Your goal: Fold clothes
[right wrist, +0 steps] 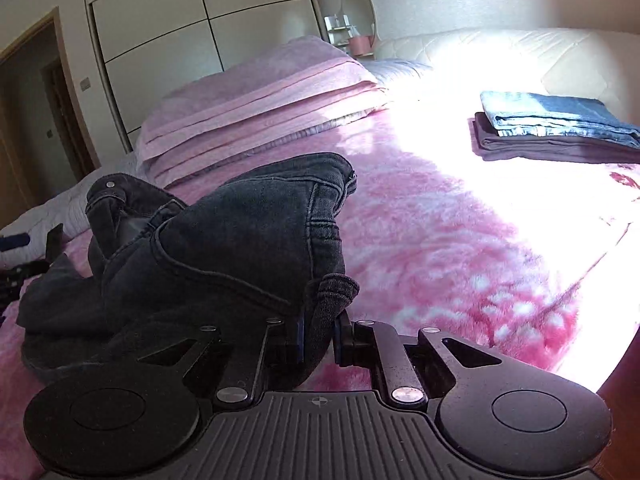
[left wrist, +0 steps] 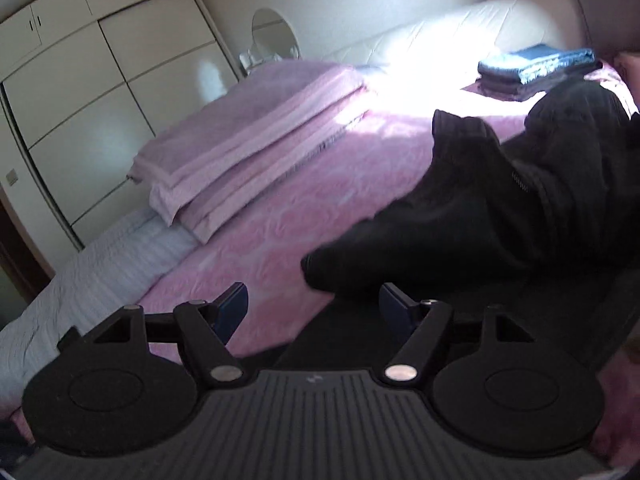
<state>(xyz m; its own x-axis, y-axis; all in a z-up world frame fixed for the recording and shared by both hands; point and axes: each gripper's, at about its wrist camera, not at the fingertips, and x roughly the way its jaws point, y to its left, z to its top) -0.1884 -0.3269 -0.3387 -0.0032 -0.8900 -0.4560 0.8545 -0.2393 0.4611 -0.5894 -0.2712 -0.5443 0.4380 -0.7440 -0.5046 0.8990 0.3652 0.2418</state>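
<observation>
Folded blue jeans (right wrist: 560, 118) stacked far across pink bedspread (right wrist: 440, 240), pillows (right wrist: 260, 96) behind. Black jeans (right wrist: 224, 240) bunched, rumpled, near bed edge. Right gripper (right wrist: 318, 340) clamped on hem; left gripper (left wrist: 314, 308) spread wide, empty.

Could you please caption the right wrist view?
Right gripper shut on black jeans above the pink blanket.

Bare pink bedspread (right wrist: 440, 240) beside jeans (right wrist: 240, 232)

You've got washed-black jeans (right wrist: 248, 232) on a pink-and-white mottled bedspread (right wrist: 432, 248), pale pink folded blankets (right wrist: 260, 96) behind, faded blue denim (right wrist: 560, 118) stacked on a dark purple-grey garment (right wrist: 520, 148).
</observation>
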